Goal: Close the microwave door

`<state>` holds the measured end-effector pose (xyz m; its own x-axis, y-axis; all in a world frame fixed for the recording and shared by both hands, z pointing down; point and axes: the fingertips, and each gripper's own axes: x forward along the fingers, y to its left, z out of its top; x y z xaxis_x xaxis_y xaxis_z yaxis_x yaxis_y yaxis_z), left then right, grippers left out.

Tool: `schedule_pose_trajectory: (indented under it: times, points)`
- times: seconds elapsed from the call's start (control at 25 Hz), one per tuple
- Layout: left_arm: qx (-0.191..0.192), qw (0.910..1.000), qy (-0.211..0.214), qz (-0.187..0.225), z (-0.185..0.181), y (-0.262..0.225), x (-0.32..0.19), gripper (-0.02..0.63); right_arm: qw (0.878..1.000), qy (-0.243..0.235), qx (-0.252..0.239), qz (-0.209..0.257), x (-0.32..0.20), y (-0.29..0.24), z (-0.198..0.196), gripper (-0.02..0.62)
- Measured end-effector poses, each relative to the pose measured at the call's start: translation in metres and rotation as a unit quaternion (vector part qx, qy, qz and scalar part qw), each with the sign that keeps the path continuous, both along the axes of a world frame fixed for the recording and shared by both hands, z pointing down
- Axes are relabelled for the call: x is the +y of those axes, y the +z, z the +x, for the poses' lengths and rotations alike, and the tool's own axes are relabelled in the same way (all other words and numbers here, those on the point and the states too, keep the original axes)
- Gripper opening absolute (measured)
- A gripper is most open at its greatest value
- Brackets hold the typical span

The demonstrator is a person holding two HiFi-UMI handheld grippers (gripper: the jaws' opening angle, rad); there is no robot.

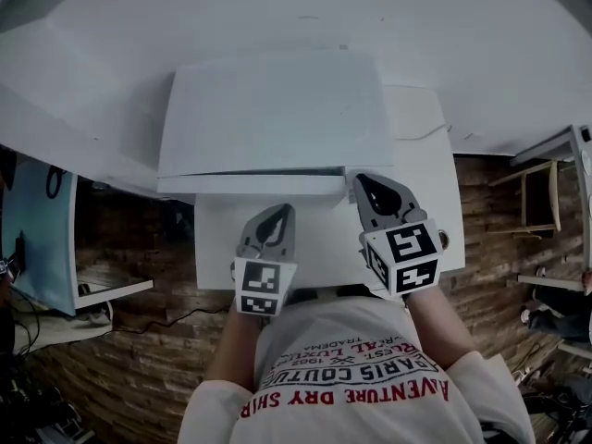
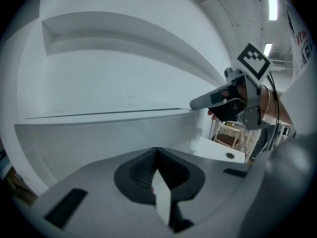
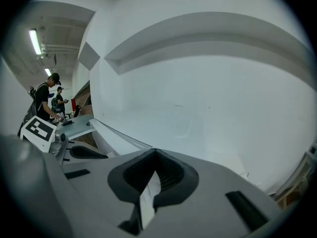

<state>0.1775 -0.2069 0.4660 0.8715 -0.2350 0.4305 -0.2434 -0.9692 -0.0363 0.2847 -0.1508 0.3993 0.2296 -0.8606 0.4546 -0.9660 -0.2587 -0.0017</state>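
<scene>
Standing over a white bench [image 1: 421,165], you are looking steeply down at the white microwave [image 1: 277,109], which is sitting at the back-left of it and taking up most of the top. Its door [image 2: 99,133] is lying flush, or very nearly flush, against the front. Only a thin dark seam [image 2: 109,114] is showing along the door's upper edge.

You are holding the right gripper [image 1: 363,181] up at the microwave's front right corner. In the left gripper view its tip [image 2: 198,103] is sitting at the right end of that seam; whether it is touching or just short cannot be told. Its jaws are pressing together with nothing between them.

You are keeping the left gripper [image 1: 282,209] lower, over the bare bench just in front of the door and clear of it. Its jaws are likewise meeting at the tips and carrying nothing.

Two people [image 3: 47,98] are standing far off behind the left gripper [image 3: 101,156] in the right gripper view.
</scene>
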Motion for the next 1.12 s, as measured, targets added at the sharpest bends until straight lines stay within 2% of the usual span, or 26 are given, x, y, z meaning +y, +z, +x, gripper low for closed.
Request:
schedule_pose_trajectory:
  times: [0.12, 0.24, 0.32, 0.4, 0.56, 0.64, 0.84, 1.12]
  points:
    - [0.01, 0.9996, 0.024, -0.009, 0.007, -0.001, 0.001, 0.005, 1.0, -0.005, -0.018, -0.02, 0.0, 0.0, 0.001, 0.012]
    - [0.018, 0.998, 0.046, -0.038, 0.011, 0.002, 0.002, 0.005, 0.999, -0.011, -0.015, -0.041, 0.0, 0.0, 0.0, 0.012]
    - [0.009, 0.9971, 0.057, -0.05, 0.013, 0.008, 0.005, 0.005, 0.998, -0.015, -0.002, -0.054, -0.001, 0.0, 0.0, 0.012]
    - [-0.003, 0.9969, 0.068, -0.04, 0.018, 0.011, 0.009, 0.005, 0.998, -0.016, 0.006, -0.061, -0.001, -0.001, 0.0, 0.012]
    - [0.021, 0.9971, 0.048, -0.056, 0.028, 0.011, 0.006, 0.005, 0.999, -0.012, -0.02, -0.047, -0.001, 0.001, 0.001, 0.012]
    - [0.029, 0.9975, 0.042, -0.048, 0.033, 0.009, 0.003, 0.005, 0.998, -0.011, -0.034, -0.044, -0.001, 0.001, 0.002, 0.012]
    - [0.015, 0.9952, 0.066, -0.071, 0.044, 0.016, 0.01, 0.005, 0.998, -0.013, -0.041, -0.042, -0.002, 0.001, 0.002, 0.012]
    - [0.023, 0.9963, 0.058, -0.059, 0.044, 0.017, 0.01, 0.005, 0.998, -0.015, -0.045, -0.031, -0.001, 0.0, 0.002, 0.012]
